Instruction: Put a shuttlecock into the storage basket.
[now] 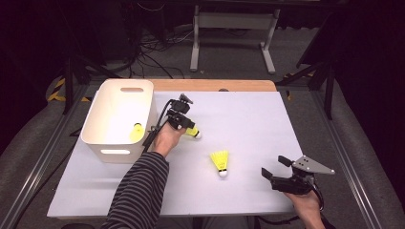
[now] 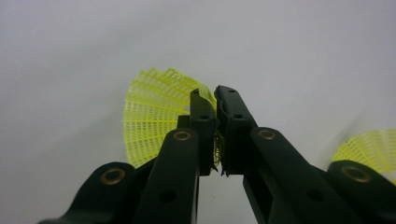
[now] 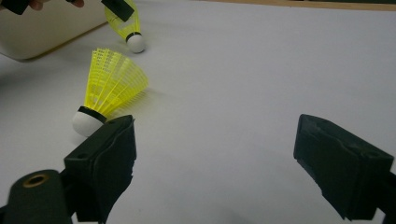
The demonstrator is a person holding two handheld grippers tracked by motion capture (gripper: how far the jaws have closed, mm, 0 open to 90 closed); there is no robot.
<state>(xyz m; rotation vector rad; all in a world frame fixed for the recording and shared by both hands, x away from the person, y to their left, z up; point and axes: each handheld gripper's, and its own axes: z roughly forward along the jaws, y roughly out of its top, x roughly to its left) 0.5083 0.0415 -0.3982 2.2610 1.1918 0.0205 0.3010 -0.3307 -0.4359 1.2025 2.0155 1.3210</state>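
Left gripper [image 1: 184,125] has its fingers [image 2: 203,122] pinching the mesh skirt of a yellow shuttlecock [image 2: 156,114] right at the counter [image 1: 248,119]. Its cork end points away from the white bin [image 1: 119,119] sitting just behind the hand. A second shuttlecock [image 1: 220,161] lies between the grippers, cork toward the person. Right gripper [image 1: 279,168] sits with fingers spread wide, nothing between them.

Lab / test-rig space, not a home. White table [image 1: 248,143] with a wood strip along its far edge sits inside a metal rail frame [image 1: 351,157], hazard tape [image 1: 59,90] off the far-left corner, loose cables [image 1: 153,47] on grey carpet, bare desk legs [image 1: 234,38] behind, dark surroundings.
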